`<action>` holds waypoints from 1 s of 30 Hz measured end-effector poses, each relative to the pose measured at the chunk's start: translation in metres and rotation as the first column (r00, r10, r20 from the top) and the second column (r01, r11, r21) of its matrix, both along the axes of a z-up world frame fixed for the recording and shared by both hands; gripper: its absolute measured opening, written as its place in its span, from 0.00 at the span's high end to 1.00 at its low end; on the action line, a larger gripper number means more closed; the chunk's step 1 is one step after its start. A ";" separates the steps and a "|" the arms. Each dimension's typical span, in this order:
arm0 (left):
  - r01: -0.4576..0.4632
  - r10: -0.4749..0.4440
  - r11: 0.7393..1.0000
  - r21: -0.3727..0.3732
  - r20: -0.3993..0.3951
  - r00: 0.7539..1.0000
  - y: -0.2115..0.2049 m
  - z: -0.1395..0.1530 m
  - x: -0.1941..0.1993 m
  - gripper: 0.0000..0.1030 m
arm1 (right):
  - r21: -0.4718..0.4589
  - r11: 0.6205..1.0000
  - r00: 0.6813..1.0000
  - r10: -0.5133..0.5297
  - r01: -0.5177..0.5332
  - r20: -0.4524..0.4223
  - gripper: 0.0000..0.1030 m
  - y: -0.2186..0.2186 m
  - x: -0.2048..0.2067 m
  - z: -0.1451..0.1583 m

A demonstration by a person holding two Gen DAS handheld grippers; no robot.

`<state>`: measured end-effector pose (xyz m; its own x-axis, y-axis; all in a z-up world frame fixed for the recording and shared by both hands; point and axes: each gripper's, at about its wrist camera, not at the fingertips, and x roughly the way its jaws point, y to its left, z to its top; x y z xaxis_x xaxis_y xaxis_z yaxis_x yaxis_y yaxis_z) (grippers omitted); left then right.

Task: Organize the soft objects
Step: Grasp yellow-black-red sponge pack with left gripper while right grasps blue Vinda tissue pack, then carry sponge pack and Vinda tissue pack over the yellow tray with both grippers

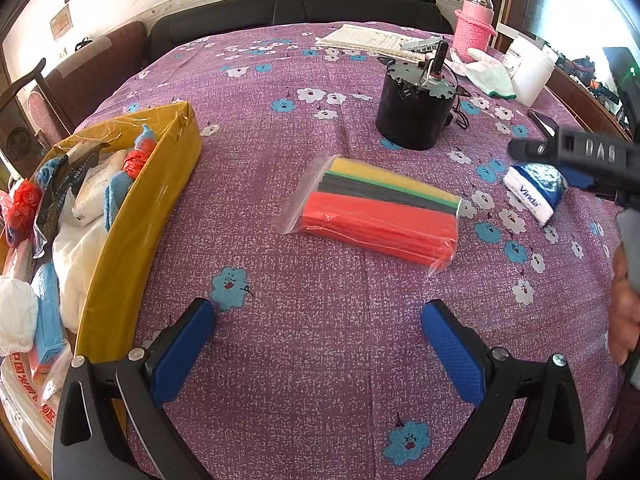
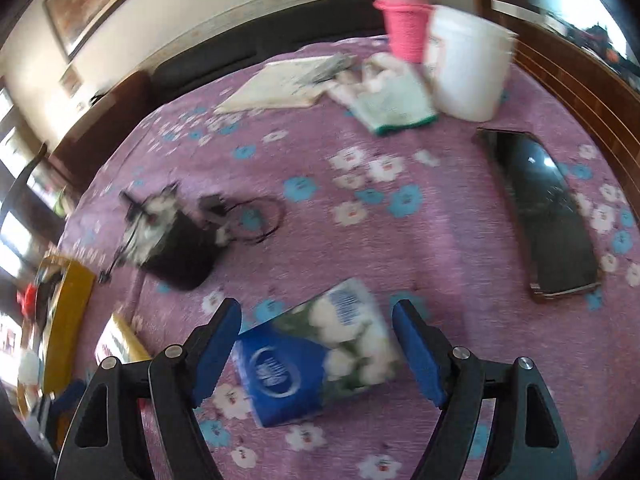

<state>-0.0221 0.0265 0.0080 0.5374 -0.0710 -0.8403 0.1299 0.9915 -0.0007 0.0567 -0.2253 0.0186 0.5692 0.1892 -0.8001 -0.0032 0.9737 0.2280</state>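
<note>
- Tissue pack (image 2: 316, 354), blue and white, lies flat on the purple flowered tablecloth (image 2: 400, 240), directly between the two blue pads of the right gripper (image 2: 316, 344).
- Its long axis runs slantwise across the gap between the jaws, the blue end near the left pad (image 2: 218, 348) and the white floral end towards the right pad (image 2: 418, 352); the picture is smeared, so whether either pad touches it cannot be told, though a gap seems to show on the right.
- Right jaws stand apart, wider than the pack.
- Left gripper (image 1: 316, 344) is also spread, nothing between its pads, and is nearer to the bag of coloured strips (image 1: 380, 212) than to the tissue pack.
- Yellow box (image 1: 136, 216), already holding soft things, sits left of both.
- Counted loose on the cloth: one tissue pack, one bag of strips; one yellow box.
</note>
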 end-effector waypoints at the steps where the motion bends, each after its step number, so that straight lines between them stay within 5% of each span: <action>1: 0.000 0.000 1.000 0.000 0.000 1.000 0.000 0.000 -0.001 0.00 | -0.033 0.998 0.999 0.045 -0.045 0.005 0.21 0.007 -0.003 0.000; 5: 0.001 -0.001 1.000 -0.001 -0.026 1.000 -0.003 0.001 0.002 0.00 | -0.228 0.949 0.974 0.225 -0.217 0.009 0.22 0.034 -0.024 0.009; 9: 0.006 -0.017 0.994 -0.105 -0.103 0.995 -0.007 0.009 0.024 0.00 | -0.191 0.925 0.943 0.333 -0.327 -0.001 0.22 0.025 -0.038 0.009; 13: -0.026 0.010 0.991 -0.128 -0.120 0.993 -0.022 0.010 0.058 0.00 | 0.062 0.981 0.983 0.180 -0.182 0.023 0.20 -0.027 -0.027 0.014; 17: 0.051 -0.056 0.997 -0.051 -0.101 0.993 -0.054 0.007 0.078 0.02 | 0.264 0.964 0.999 0.031 -0.039 0.034 0.19 -0.067 -0.024 0.013; 19: 0.152 -0.152 0.988 -0.001 -0.071 0.986 -0.073 0.007 0.065 0.17 | 0.265 0.964 0.999 -0.014 0.002 0.045 0.19 -0.075 -0.027 0.015; 21: 0.238 -0.237 0.971 0.023 -0.060 0.970 -0.082 0.009 0.048 0.21 | 0.244 0.969 0.998 -0.040 0.027 0.050 0.19 -0.075 -0.027 0.015; 27: 0.394 -0.393 0.919 0.007 -0.076 0.916 -0.062 0.015 -0.004 0.20 | 0.181 0.983 0.999 -0.034 0.027 0.035 0.19 -0.061 -0.022 0.009; 30: 0.387 -0.386 0.922 0.015 -0.046 0.921 -0.047 0.019 -0.019 0.20 | 0.170 0.985 0.999 -0.027 0.022 0.023 0.19 -0.059 -0.022 0.005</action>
<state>-0.0415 -0.0207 0.0270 0.4366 -0.2463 -0.8653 0.5037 0.8638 0.0083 0.0347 -0.2844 0.0239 0.5951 0.3063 -0.7430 0.0125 0.9209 0.3896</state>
